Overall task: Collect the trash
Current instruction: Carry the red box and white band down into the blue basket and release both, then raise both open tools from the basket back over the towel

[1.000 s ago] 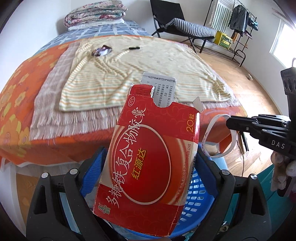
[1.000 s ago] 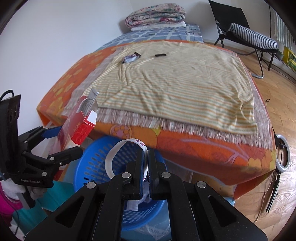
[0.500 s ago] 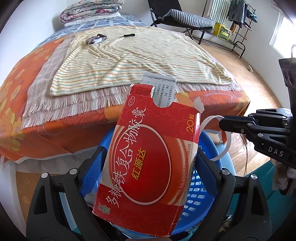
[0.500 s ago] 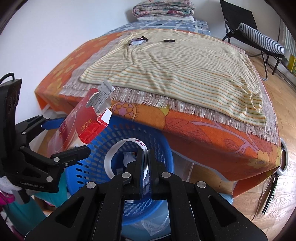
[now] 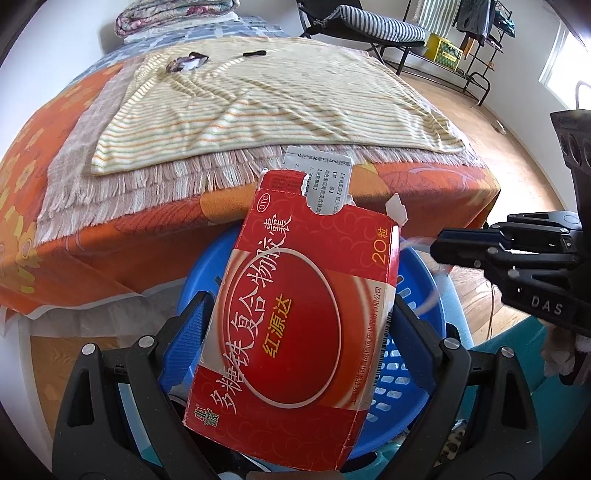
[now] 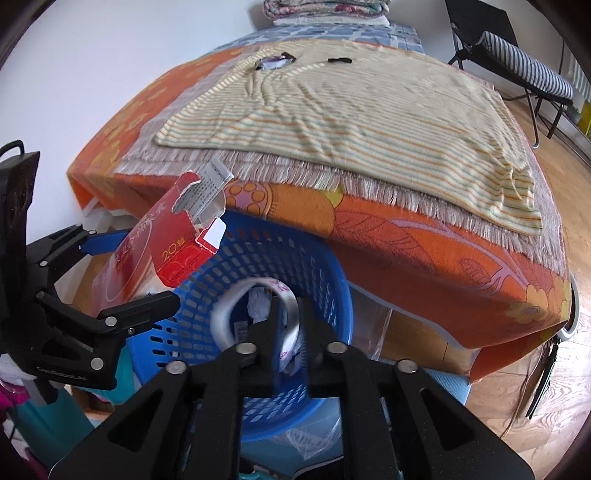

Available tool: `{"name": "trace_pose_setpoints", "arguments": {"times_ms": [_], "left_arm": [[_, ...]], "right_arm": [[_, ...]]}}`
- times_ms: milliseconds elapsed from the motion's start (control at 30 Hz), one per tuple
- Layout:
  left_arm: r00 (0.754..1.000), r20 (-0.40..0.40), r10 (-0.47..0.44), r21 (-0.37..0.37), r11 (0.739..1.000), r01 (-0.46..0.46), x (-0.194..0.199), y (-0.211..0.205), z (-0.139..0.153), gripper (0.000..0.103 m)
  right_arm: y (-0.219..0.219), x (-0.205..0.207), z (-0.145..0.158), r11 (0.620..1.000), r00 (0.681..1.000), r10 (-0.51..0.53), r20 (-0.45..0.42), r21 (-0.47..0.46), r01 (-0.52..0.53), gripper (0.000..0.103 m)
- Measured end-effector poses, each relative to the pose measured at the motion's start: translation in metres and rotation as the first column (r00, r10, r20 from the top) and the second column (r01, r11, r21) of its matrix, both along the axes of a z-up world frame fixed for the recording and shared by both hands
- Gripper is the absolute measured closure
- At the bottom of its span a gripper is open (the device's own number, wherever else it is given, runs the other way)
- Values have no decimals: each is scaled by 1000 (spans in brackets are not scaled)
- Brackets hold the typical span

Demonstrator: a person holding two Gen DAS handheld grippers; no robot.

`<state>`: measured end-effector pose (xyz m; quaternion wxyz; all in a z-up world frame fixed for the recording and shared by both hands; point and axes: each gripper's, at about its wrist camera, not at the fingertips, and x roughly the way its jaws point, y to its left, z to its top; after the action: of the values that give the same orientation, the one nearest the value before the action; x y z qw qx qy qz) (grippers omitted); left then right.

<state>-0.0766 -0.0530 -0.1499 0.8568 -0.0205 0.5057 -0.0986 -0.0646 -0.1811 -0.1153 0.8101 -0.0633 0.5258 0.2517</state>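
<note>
My left gripper (image 5: 299,310) is shut on a red medicine box (image 5: 303,302) with a torn top and a leaflet sticking out. It holds the box over the near rim of the blue mesh basket (image 5: 413,365); both show in the right wrist view, the box (image 6: 162,243) at the basket's (image 6: 325,280) left rim. My right gripper (image 6: 290,314) has its jaws parted over the basket. A white strip loop (image 6: 255,295), blurred, hangs between and just ahead of the fingers. Crumpled paper lies inside the basket.
A bed with an orange flowered cover (image 6: 424,251) and a striped yellow blanket (image 6: 369,103) stands just behind the basket. A wrapper (image 5: 186,62) and a small black item (image 5: 255,54) lie on the blanket's far side. A folding chair (image 5: 369,26) and wood floor are to the right.
Both grippers have come down and closer over the basket. The right gripper's jaws have parted, and the white strip loop is now blurred and sits lower between them.
</note>
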Motion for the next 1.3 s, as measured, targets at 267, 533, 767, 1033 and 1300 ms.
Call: {"name": "trace_pose_setpoints", "arguments": {"times_ms": [267,533,767,1033,1300], "left_arm": [[1000,-9,-2,-2,1000,2,0,2,-2,8],[998,12,-66,22,998,65,-5,-8,1,8],[995,34,-93,16,996,93,-9,-14,5,8],[994,42,-105,22,994,104,-10,-16,8,8],[996,33,-84,5,996,84,-9,-8,10,8]], "right_arm": [[0,-3,7,999,1000,15,14,46,-16,62],[4,-1,14,996,1000,13,12,94,-14,62],[4,0,13,996,1000,11,5,93,-12,62],[3,2,13,996,1000,2,8,93,-2,62],[-2,4,14,995,1000,-17,9,100,16,62]]}}
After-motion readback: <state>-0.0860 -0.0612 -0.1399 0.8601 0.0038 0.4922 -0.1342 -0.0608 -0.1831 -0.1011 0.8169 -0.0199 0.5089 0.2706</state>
